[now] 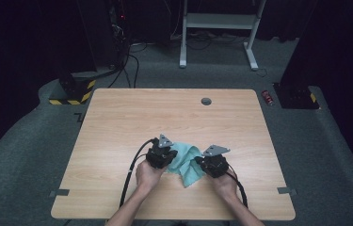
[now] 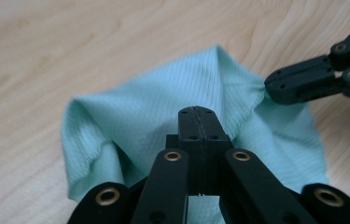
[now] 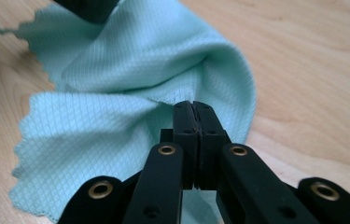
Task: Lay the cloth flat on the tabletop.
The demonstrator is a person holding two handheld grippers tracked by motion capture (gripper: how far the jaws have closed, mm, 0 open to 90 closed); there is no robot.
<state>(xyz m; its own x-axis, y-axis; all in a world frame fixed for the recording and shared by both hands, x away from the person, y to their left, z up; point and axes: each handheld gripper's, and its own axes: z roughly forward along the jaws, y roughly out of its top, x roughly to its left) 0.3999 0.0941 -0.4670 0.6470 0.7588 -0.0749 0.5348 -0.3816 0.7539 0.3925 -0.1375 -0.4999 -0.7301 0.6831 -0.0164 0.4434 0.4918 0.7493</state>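
- Near the front edge of the wooden bench [image 1: 117, 122], roughly midway between its left and right edges, lies a mint-green cloth [image 1: 187, 161], bunched and partly lifted between the two tongs.
- Left tongs [image 1: 170, 159], held in the person's left hand [image 1: 148, 175], are at the cloth's left side; in the left gripper view the jaws are pressed together with a fold of the cloth [image 2: 163, 116] pinched at their tips.
- Right tongs [image 1: 201, 162], held in the right hand [image 1: 225, 182], are at the cloth's right side; in the right gripper view the jaws are likewise closed, with an edge of the cloth [image 3: 130, 70] caught between them.
- Seen from the left gripper view, the right tongs [image 2: 269, 86] bite the cloth's far edge, which puckers there.
- Between the two grips the fabric rises in a ridge; its loose parts rest on the bench [image 3: 312, 56].
- A small grey round fitting [image 1: 206, 101] sits near the bench's back edge, well apart from the cloth.
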